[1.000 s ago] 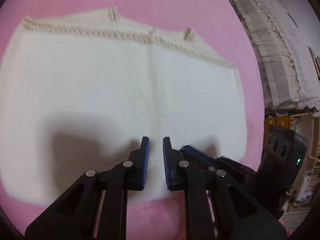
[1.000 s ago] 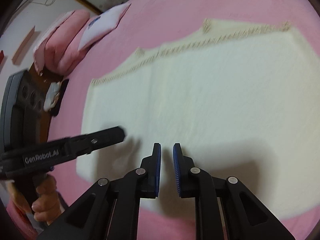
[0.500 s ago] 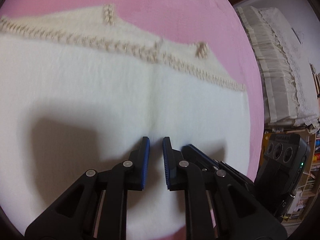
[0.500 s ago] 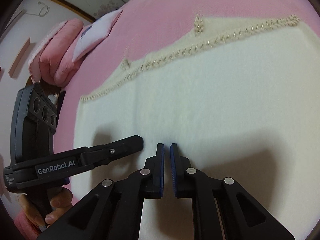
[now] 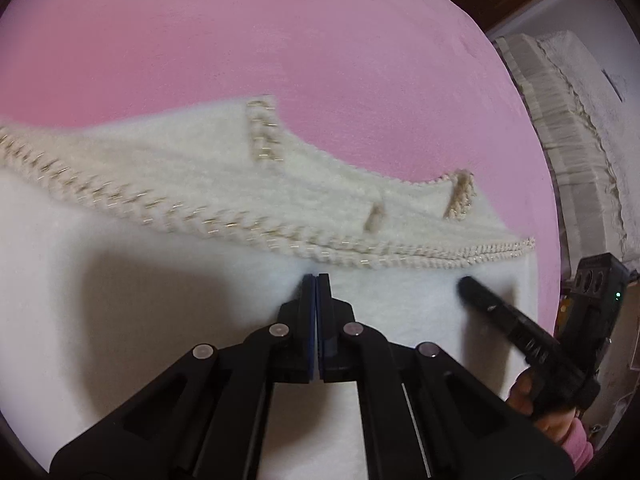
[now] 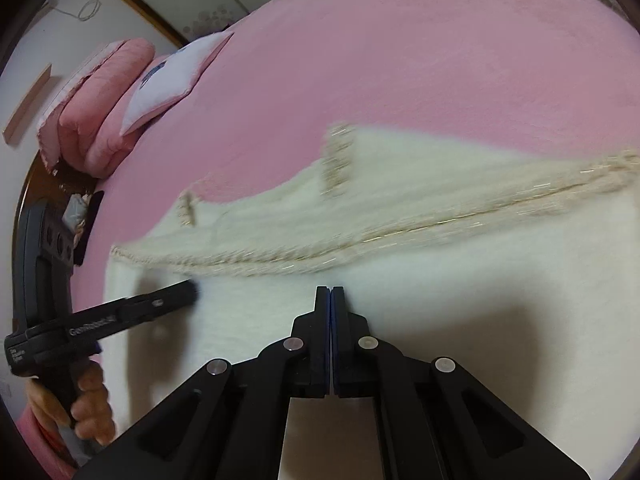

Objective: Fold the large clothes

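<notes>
The left gripper (image 5: pixel 316 280) has its jaws pressed together, tips down on the white fabric of the garment (image 5: pixel 160 320) just short of the braided trim (image 5: pixel 200 220). Whether a pinch of cloth sits between the pads cannot be told, since the pads meet with no fold showing. The right gripper (image 6: pixel 330 291) is likewise closed flat against the same cloth, just below the trim (image 6: pixel 400 240); again, a hold on the fabric cannot be confirmed.

Both tips sit near each other along one line, probably to carry a folded edge over or to press a crease where the fold should land. The garment lies spread on the pink bed (image 5: pixel 280 60), its trimmed edge and small loops (image 5: pixel 460 200) facing away, so the flat surface bears the cloth while it is folded. Pink pillows (image 6: pixel 100 96) lie well apart at the bed's far side.
</notes>
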A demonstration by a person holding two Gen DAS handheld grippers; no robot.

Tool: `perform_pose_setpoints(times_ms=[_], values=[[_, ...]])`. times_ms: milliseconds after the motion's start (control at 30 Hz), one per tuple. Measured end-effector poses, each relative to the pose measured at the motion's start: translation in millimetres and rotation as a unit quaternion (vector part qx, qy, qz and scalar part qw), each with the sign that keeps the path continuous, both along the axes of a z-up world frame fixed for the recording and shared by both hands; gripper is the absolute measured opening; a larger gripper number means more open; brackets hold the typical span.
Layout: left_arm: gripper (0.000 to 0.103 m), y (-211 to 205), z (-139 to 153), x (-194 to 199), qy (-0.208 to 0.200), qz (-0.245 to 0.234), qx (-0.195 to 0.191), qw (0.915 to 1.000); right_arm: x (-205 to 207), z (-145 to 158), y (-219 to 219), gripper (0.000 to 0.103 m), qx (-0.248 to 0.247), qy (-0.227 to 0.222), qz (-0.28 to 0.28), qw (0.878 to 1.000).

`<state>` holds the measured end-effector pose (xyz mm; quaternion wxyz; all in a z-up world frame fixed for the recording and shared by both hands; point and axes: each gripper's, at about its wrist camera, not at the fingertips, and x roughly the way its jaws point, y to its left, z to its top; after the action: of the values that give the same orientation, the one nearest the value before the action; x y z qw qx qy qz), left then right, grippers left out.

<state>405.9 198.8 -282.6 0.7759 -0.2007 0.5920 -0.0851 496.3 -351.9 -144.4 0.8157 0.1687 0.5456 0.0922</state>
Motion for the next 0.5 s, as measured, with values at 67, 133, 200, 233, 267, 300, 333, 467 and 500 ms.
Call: perform_pose_setpoints(times_ms=[67,133,200,233,267,300,333,467,500], values=[[0.001,23.3,5.0,-7.7,-0.012,0.026,0.022,0.9993,-2.9,3.8,-32.8,0.000,-0.013,-0.007,-0.022,1.000],[0.001,47.0,6.2,-11.0,-0.021,0.050,0.051,0.9972,-13.4,3.1,-62.4,0.000,-0.028,-0.013,-0.040,0.999],[0.001,76.1,1.6,-10.4,-0.026,0.071,0.073,0.9944,-17.8,3.6,-90.4,0.000,-0.044,-0.021,-0.053,0.997],[0.001,88.6,0.0,-10.2,-0.027,0.080,0.076,0.9935,-21.3,5.0,-102.5,0.000,-0.052,-0.025,-0.061,0.996],[0.001,103.9,-3.2,-10.0,-0.029,0.084,0.080,0.9928,-24.8,6.9,-112.0,0.000,-0.085,-0.027,-0.074,0.993],[0.001,114.4,-2.9,-9.2,-0.031,0.086,0.079,0.9926,-26.4,9.6,-120.5,0.000,-0.132,-0.028,-0.092,0.987],[0.001,122.9,-0.1,-9.4,-0.036,0.092,0.098,0.9902,-29.1,11.0,-132.6,0.000,-0.143,-0.029,-0.110,0.983],[0.001,147.0,8.5,-13.0,-0.028,0.127,0.147,0.9805,-38.2,19.7,-157.4,0.000,-0.141,-0.025,-0.142,0.980],[0.001,150.0,11.1,-15.7,-0.024,0.124,0.135,0.9828,-40.3,28.2,-156.6,0.000,-0.156,-0.027,-0.143,0.977]])
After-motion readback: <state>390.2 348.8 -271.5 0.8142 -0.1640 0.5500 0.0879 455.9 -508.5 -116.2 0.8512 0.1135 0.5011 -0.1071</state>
